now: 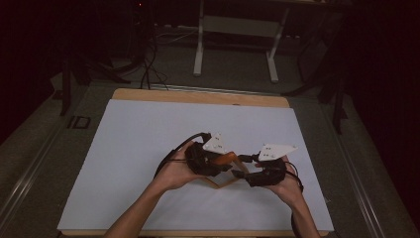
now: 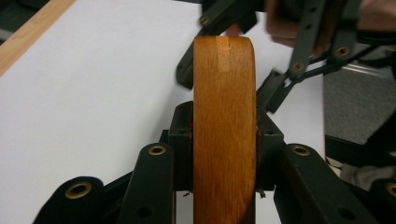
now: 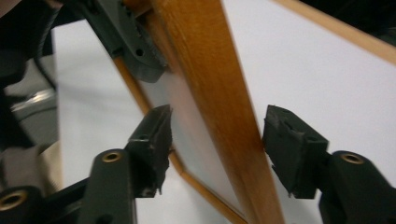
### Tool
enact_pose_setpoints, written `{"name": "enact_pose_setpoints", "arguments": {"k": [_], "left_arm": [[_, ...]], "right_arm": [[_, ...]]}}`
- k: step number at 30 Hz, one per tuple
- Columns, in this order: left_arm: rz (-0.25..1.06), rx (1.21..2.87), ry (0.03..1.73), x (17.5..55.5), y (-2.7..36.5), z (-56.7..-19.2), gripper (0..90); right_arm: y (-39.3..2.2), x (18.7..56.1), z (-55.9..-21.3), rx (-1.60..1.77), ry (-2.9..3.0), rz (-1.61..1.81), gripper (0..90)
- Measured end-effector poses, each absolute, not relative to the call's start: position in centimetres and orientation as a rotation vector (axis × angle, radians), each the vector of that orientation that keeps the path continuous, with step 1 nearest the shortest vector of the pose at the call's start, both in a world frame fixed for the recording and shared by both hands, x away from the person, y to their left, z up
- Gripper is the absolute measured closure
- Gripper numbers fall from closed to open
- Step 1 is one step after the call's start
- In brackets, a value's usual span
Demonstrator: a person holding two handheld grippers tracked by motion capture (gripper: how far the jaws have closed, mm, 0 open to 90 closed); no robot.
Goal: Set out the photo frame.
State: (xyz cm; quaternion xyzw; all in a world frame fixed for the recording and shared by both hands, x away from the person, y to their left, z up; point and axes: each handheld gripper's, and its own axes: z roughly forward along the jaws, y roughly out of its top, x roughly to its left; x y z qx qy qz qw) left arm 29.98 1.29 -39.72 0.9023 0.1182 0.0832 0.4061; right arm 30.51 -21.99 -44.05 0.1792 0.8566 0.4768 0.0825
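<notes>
A wooden picture frame (image 1: pixel 218 181) is held tilted above the white sheet, between my two grippers. In the left gripper view its orange-brown rail (image 2: pixel 224 130) runs straight up between my jaws, and the left gripper (image 2: pixel 224 137) is shut on it, both pads pressed to its sides. My right gripper (image 3: pixel 217 140) straddles another rail (image 3: pixel 219 93) of the same frame; its left pad (image 3: pixel 156 135) stands clear of the wood and its right pad (image 3: pixel 289 140) sits close beside the edge, so it is open. A clear pane (image 3: pixel 187 112) shows inside the frame. In the high view both hands meet at the table's near middle.
A white sheet (image 1: pixel 148 144) covers most of the wooden table (image 1: pixel 198 95). Beyond the far edge lie dark floor, cables (image 1: pixel 148 64) and a white stand's legs (image 1: pixel 235 29). Each gripper carries a grey three-cornered plate (image 1: pixel 217 144).
</notes>
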Motion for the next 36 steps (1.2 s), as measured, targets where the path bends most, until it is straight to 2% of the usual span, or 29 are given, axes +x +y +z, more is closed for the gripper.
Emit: {"name": "enact_pose_setpoints", "arguments": {"k": [2,5,9,11,17,25,27,33,36], "left_arm": [[0.203,2.276,0.294,29.9,1.1,-39.7,67.5],[0.200,2.270,0.291,29.8,0.9,-39.7,66.9],[0.172,2.239,0.311,30.0,0.8,-39.7,59.3],[0.155,2.224,0.318,30.0,0.8,-39.9,57.8],[0.156,2.132,0.365,30.1,1.7,-40.0,50.9],[0.163,1.974,0.429,29.7,5.2,-40.1,45.4],[0.162,1.943,0.446,29.7,6.5,-40.4,45.3],[0.116,1.923,0.536,30.9,8.4,-43.1,40.4],[0.061,1.945,0.493,31.7,7.8,-45.3,39.9]], "right_arm": [[-21.4,30.6,-44.2,0.488,2.580,1.408,37.0],[-20.8,30.8,-44.4,0.464,2.592,1.391,37.3],[-20.5,30.6,-44.6,0.424,2.602,1.383,45.6],[-20.7,30.5,-44.6,0.419,2.594,1.382,47.1],[-22.3,30.3,-44.6,0.435,2.576,1.394,59.5],[-22.2,30.0,-44.6,0.395,2.588,1.378,71.6],[-22.2,30.1,-44.7,0.401,2.589,1.393,72.2],[-22.1,30.1,-44.7,0.370,2.605,1.407,73.9],[-21.8,30.0,-44.6,0.352,2.608,1.398,74.0]]}}
